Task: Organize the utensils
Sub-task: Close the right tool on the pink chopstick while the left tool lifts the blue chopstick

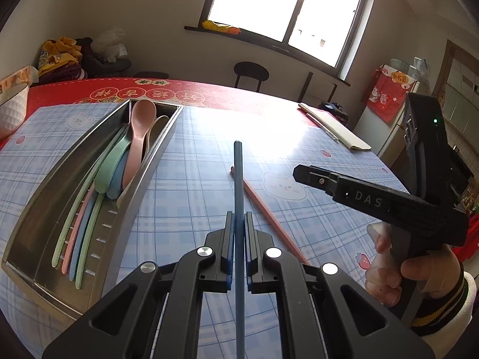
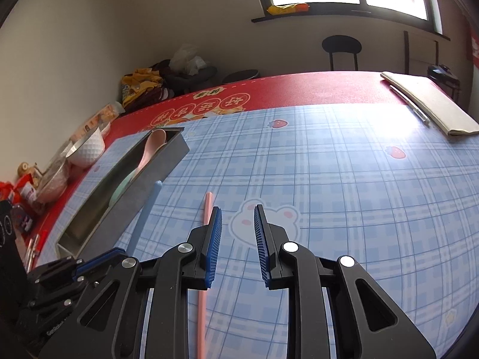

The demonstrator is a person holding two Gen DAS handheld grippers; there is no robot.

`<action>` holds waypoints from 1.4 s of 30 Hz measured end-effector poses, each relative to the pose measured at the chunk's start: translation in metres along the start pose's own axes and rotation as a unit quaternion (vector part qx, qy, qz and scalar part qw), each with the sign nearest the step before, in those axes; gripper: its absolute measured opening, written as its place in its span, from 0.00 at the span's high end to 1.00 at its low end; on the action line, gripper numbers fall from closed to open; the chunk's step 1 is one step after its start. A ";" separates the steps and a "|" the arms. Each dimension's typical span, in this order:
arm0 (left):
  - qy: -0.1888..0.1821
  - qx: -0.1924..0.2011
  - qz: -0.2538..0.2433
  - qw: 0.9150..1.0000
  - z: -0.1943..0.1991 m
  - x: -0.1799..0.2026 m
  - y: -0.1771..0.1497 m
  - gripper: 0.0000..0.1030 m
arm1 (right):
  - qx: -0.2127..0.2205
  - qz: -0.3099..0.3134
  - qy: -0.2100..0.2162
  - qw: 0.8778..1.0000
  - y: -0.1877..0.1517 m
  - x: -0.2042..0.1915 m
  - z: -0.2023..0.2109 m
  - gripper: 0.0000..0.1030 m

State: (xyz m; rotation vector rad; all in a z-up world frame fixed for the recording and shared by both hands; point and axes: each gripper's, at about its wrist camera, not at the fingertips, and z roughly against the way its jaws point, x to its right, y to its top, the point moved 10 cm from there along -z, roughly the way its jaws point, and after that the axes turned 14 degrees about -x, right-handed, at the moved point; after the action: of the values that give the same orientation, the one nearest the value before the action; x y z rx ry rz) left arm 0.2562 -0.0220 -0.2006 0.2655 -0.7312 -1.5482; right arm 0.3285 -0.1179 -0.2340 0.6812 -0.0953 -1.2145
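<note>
carrying the blue chopstick (image 1: 238, 185), clenched in the left gripper (image 1: 238, 224), left to the metal tray (image 1: 149, 161), keep it level; the released right gripper (image 2: 238, 218) hovers beside the pink chopstick (image 2: 203, 269) on the tabletop (image 2: 329, 194).

Blown-out daylight from the window (image 1: 287, 3) glares across the tablecloth (image 1: 269, 125); fisheye edges bend darkly.

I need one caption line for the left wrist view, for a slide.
Left gripper shut on a blue chopstick, beside a metal tray of spoons; a pink chopstick remains on the table.
</note>
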 end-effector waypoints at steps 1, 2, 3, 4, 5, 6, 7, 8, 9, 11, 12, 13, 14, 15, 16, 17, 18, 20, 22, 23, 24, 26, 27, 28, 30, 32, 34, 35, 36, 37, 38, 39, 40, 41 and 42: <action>0.003 0.004 -0.001 1.000 0.002 0.001 0.000 0.94 | -0.006 0.004 -0.003 1.000 -0.002 -0.001 -0.003 0.78; 0.004 0.007 -0.004 1.000 0.003 0.003 0.000 0.94 | -0.012 0.010 -0.008 1.000 -0.003 -0.002 -0.006 0.78; 0.004 0.008 -0.006 1.000 0.004 0.005 0.000 0.94 | -0.015 0.017 -0.010 1.000 -0.004 -0.004 -0.008 0.78; 0.003 0.008 -0.008 1.000 0.004 0.005 0.000 0.94 | -0.014 0.021 -0.010 1.000 -0.005 -0.006 -0.008 0.78; 0.002 0.009 -0.010 1.000 0.005 0.006 0.000 0.94 | -0.011 0.025 -0.014 1.000 -0.005 -0.007 -0.007 0.78; 0.003 0.011 -0.011 1.000 0.006 0.007 0.000 0.94 | -0.010 0.027 -0.016 0.999 -0.005 -0.007 -0.007 0.78; 0.002 0.015 -0.012 1.000 0.008 0.008 0.001 0.94 | -0.012 0.028 -0.015 0.999 -0.005 -0.007 -0.008 0.78; 0.000 0.020 -0.011 1.000 0.011 0.008 0.002 0.94 | -0.016 0.026 -0.016 0.999 -0.005 -0.007 -0.010 0.78; -0.003 0.024 -0.010 1.000 0.014 0.007 0.004 0.94 | -0.021 0.022 -0.019 0.999 -0.005 -0.005 -0.011 0.78; -0.009 0.029 -0.006 1.000 0.020 0.007 0.006 0.94 | -0.029 0.010 -0.024 0.999 -0.005 -0.001 -0.012 0.78; -0.014 0.031 -0.003 0.999 0.024 0.006 0.007 0.94 | -0.033 0.006 -0.024 0.999 -0.006 0.000 -0.012 0.78; -0.020 0.034 -0.002 0.999 0.028 0.007 0.009 0.94 | -0.037 0.003 -0.024 0.999 -0.008 0.001 -0.012 0.78; -0.026 0.037 -0.002 0.999 0.033 0.008 0.010 0.94 | -0.042 0.002 -0.021 0.999 -0.010 0.000 -0.011 0.78; -0.028 0.039 -0.002 0.999 0.037 0.008 0.011 0.94 | -0.046 0.004 -0.021 0.999 -0.013 -0.002 -0.010 0.78; -0.031 0.040 -0.002 0.999 0.041 0.006 0.013 0.94 | -0.049 0.008 -0.026 0.998 -0.015 -0.003 -0.009 0.78; -0.034 0.042 -0.001 0.999 0.045 0.004 0.013 0.94 | -0.054 0.013 -0.031 0.998 -0.018 -0.005 -0.008 0.78; -0.038 0.044 0.002 0.998 0.049 0.002 0.014 0.94 | -0.057 0.019 -0.034 0.998 -0.020 -0.008 -0.006 0.78; -0.044 0.048 0.010 0.998 0.060 -0.006 0.019 0.94 | -0.061 0.029 -0.038 0.997 -0.022 -0.013 -0.004 0.78; -0.047 0.055 0.018 0.997 0.072 -0.015 0.024 0.94 | -0.067 0.039 -0.040 0.996 -0.025 -0.019 -0.004 0.78; -0.048 0.059 0.021 0.997 0.078 -0.019 0.024 0.94 | -0.071 0.043 -0.042 0.996 -0.027 -0.021 -0.004 0.78; -0.048 0.063 0.022 0.997 0.085 -0.024 0.026 0.94 | -0.077 0.048 -0.044 0.995 -0.029 -0.024 -0.006 0.78; -0.043 0.074 0.021 0.996 0.099 -0.032 0.031 0.94 | -0.090 0.060 -0.049 0.993 -0.034 -0.029 -0.011 0.78; -0.041 0.078 0.020 0.996 0.105 -0.037 0.033 0.94 | -0.097 0.065 -0.052 0.992 -0.037 -0.031 -0.014 0.78; -0.038 0.082 0.019 0.996 0.111 -0.041 0.036 0.94 | -0.103 0.070 -0.056 0.991 -0.039 -0.033 -0.016 0.78; -0.035 0.087 0.017 0.995 0.118 -0.049 0.041 0.95 | -0.111 0.073 -0.064 0.989 -0.041 -0.034 -0.021 0.78; -0.037 0.086 0.017 0.995 0.119 -0.055 0.046 0.98 | -0.116 0.070 -0.067 0.989 -0.042 -0.035 -0.025 0.78; -0.043 0.081 0.016 0.996 0.117 -0.058 0.048 0.98 | -0.116 0.070 -0.070 0.988 -0.040 -0.035 -0.027 0.78; -0.043 0.078 0.014 0.996 0.116 -0.059 0.049 0.98 | -0.117 0.070 -0.072 0.988 -0.039 -0.036 -0.028 0.78; -0.043 0.075 0.012 0.996 0.113 -0.059 0.049 0.99 | -0.118 0.070 -0.076 0.988 -0.039 -0.036 -0.029 0.79; -0.043 0.072 0.012 0.996 0.111 -0.061 0.050 0.99 | -0.117 0.072 -0.079 0.987 -0.039 -0.036 -0.029 0.79; -0.046 0.069 0.012 0.996 0.108 -0.061 0.050 0.99 | -0.116 0.075 -0.082 0.987 -0.039 -0.037 -0.029 0.79; -0.049 0.066 0.013 0.997 0.106 -0.062 0.049 0.99 | -0.115 0.076 -0.084 0.987 -0.039 -0.037 -0.029 0.79; -0.052 0.062 0.015 0.997 0.103 -0.063 0.048 0.99 | -0.114 0.077 -0.084 0.987 -0.039 -0.037 -0.029 0.79; -0.053 0.059 0.018 0.997 0.101 -0.066 0.048 0.99 | -0.114 0.075 -0.082 0.987 -0.039 -0.037 -0.028 0.79; -0.054 0.057 0.022 0.997 0.099 -0.068 0.047 0.99 | -0.113 0.073 -0.081 0.988 -0.039 -0.036 -0.028 0.79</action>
State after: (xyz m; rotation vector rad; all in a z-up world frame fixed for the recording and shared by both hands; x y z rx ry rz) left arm 0.2466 0.0739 -0.1145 0.2489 -0.9071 -1.4899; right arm 0.2941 -0.0805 -0.2670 0.3703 -0.1371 -1.1169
